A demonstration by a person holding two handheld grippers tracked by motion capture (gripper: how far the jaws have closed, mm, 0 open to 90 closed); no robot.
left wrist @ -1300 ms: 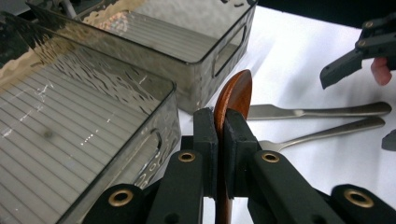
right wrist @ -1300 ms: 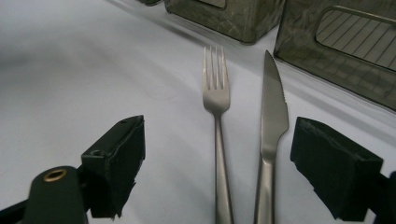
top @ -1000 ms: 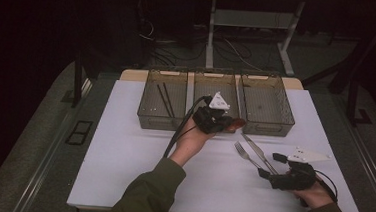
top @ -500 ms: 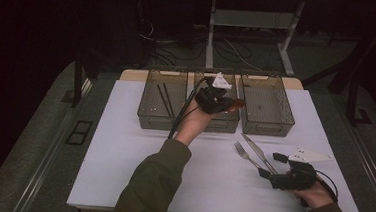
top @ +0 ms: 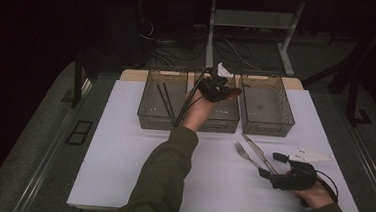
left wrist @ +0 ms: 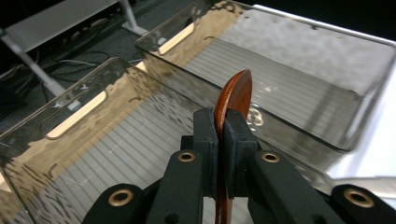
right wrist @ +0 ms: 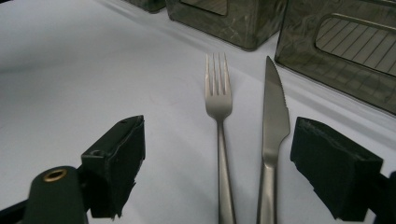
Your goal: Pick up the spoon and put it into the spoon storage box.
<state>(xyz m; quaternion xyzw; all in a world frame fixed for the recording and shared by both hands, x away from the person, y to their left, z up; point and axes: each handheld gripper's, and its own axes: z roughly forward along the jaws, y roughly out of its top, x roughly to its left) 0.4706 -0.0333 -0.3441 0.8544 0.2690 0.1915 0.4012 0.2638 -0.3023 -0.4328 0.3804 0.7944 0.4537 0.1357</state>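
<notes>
Wooden spoon point(left wrist: 235, 95) stands clamped between the fingers of the left gripper point(top: 216, 89), which are shut tight on its neck so that the brown bowl pokes up and forward past the fingertips while the handle runs back below them. Its long axis follows the fingers' own line, edge-on to the camera. Straight beneath and ahead of those fingers lies the ribbed floor of the middle bin point(top: 225, 122), with the right-hand bin point(top: 266, 125) off to one side; whether the spoon's tip is already inside the rim or just above it is hard to judge from the high view. My reading is that the release only needs the fingers to dip toward that floor and part.

Farther back on the white worktop point(top: 123, 146), the right gripper point(top: 273, 166) has its fingers spread wide and grips nothing. The fork point(right wrist: 218, 116) and knife point(right wrist: 273, 116) lie side by side directly between and ahead of them, handles toward the fingers, tines and blade pointing away, so this hand is much the nearer to both
</notes>
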